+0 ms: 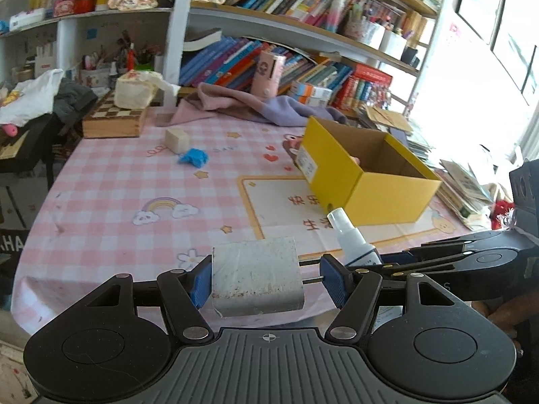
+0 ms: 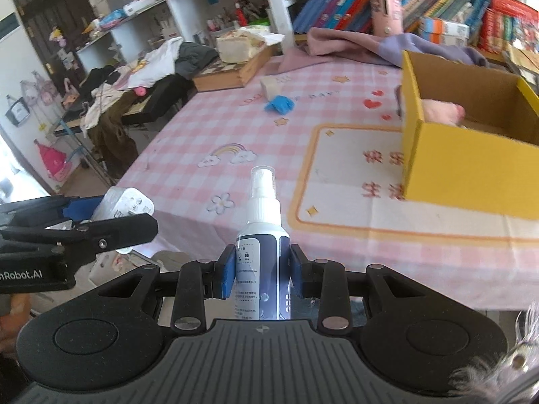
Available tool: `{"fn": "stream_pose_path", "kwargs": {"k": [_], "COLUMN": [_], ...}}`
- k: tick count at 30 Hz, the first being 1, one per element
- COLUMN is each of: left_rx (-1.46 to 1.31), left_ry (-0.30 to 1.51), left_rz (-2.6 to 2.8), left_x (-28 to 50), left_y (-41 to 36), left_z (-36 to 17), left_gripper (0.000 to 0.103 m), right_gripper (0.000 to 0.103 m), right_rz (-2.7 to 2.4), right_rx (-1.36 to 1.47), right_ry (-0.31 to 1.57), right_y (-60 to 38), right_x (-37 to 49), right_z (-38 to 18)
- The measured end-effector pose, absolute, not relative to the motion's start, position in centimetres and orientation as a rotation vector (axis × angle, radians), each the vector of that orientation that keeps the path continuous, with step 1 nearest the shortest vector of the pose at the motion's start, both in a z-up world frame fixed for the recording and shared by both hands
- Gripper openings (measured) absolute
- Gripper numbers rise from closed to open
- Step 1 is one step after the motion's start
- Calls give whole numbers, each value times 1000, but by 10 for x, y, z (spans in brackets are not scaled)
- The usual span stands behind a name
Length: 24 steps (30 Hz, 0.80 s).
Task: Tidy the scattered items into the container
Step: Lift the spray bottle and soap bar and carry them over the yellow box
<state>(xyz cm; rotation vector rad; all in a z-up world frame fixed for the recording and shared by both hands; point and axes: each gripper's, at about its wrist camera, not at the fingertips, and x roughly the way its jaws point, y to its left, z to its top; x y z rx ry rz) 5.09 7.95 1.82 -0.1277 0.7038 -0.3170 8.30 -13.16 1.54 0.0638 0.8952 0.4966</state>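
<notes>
Inventory, placed relative to the yellow cardboard box (image 1: 363, 181):
- yellow cardboard box: 1
- white spray bottle (image 2: 264, 235), before it: 1
- white plug adapter (image 1: 256, 277), before it: 1
- cream block (image 1: 177, 139), left: 1
- blue toy (image 1: 194, 157), left: 1
- pink soft item (image 2: 441, 111), inside: 1
- chessboard case (image 1: 114, 119), far left: 1

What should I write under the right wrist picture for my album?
Right gripper holds a spray bottle near the yellow box.

bookshelves (image 1: 303, 0), chessboard box (image 1: 114, 118), purple cloth (image 1: 256, 104)
</notes>
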Motion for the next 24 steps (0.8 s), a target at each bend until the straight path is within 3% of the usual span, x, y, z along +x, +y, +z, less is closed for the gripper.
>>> {"fn": "stream_pose_path", "kwargs": {"k": [24], "left_rx": [-63], "left_ry": [739], "left_rz": [-520], "left_x": [62], "left_y": [21], "left_z": [11], "left_gripper": [67], "right_gripper": [31], "right_rz": [285], "right_rx": [144], "right_ry": [905], "right_y": [-191], "right_x": [39], "right_z": [11]}}
